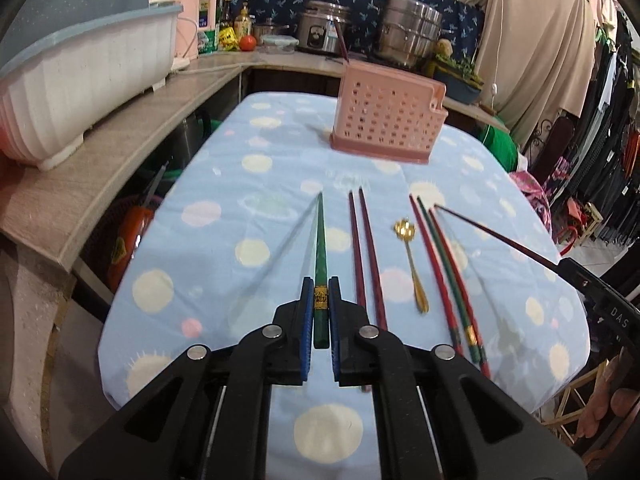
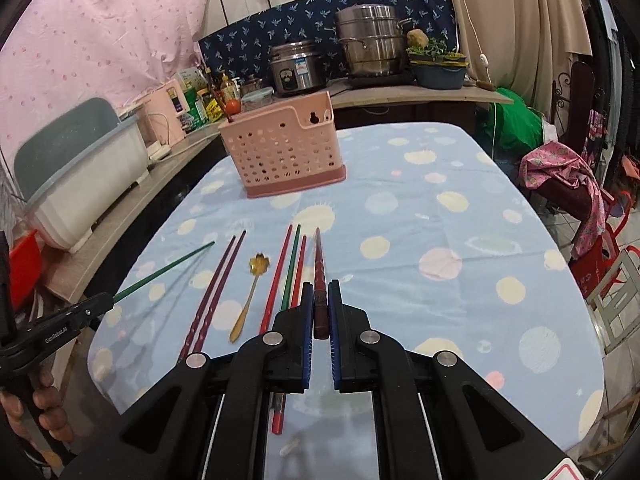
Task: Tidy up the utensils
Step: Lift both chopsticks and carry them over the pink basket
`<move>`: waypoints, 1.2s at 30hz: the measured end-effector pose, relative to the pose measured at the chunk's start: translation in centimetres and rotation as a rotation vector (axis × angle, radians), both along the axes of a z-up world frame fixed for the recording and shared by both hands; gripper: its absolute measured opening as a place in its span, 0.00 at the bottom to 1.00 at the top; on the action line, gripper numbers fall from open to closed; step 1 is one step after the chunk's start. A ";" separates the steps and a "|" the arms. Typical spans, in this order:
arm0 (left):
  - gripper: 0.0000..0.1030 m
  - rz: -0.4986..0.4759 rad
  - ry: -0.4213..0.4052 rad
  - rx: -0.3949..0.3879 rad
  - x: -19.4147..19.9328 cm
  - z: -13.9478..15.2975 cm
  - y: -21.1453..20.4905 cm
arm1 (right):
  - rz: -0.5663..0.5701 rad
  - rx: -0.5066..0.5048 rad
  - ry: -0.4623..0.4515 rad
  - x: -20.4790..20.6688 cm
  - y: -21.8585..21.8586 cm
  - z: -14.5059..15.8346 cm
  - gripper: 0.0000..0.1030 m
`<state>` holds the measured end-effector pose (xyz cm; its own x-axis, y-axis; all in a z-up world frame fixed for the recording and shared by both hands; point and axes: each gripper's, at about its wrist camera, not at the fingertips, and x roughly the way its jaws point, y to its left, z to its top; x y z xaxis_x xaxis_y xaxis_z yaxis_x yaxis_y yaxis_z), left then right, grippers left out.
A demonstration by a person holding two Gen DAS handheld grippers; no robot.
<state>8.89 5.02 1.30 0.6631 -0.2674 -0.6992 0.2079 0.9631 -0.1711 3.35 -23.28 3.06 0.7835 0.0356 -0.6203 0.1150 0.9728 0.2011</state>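
Observation:
My left gripper [image 1: 320, 286] is shut on a green chopstick [image 1: 319, 240] and holds it above the table, pointing forward; it also shows in the right wrist view [image 2: 160, 270]. My right gripper [image 2: 320, 290] is shut on a dark red chopstick [image 2: 319, 264], which shows in the left wrist view [image 1: 496, 236]. On the blue spotted tablecloth [image 1: 200, 264] lie two maroon chopsticks [image 1: 366, 256], a gold spoon [image 1: 412, 264] and three red and green chopsticks [image 1: 444, 272]. A pink perforated utensil holder [image 1: 386, 120] stands further back, with one chopstick in it.
A wooden counter [image 1: 120, 144] runs along the left with a white and grey dish rack [image 1: 76, 76]. Pots, bottles and a rice cooker [image 2: 296, 66] stand at the back. Clothes and a chair [image 2: 576, 184] crowd the right side.

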 end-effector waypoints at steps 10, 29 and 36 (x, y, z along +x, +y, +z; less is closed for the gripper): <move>0.07 0.036 -0.096 -0.005 3.8 5.3 0.0 | -0.011 -0.019 -0.129 3.2 -1.9 5.5 0.07; 0.07 -0.006 -0.250 -0.074 11.1 14.9 -1.5 | 0.036 0.073 -0.274 11.2 -4.4 14.3 0.07; 0.07 -0.013 -0.384 -0.118 13.6 20.7 -2.9 | 0.038 0.093 -0.354 15.0 -4.5 17.7 0.07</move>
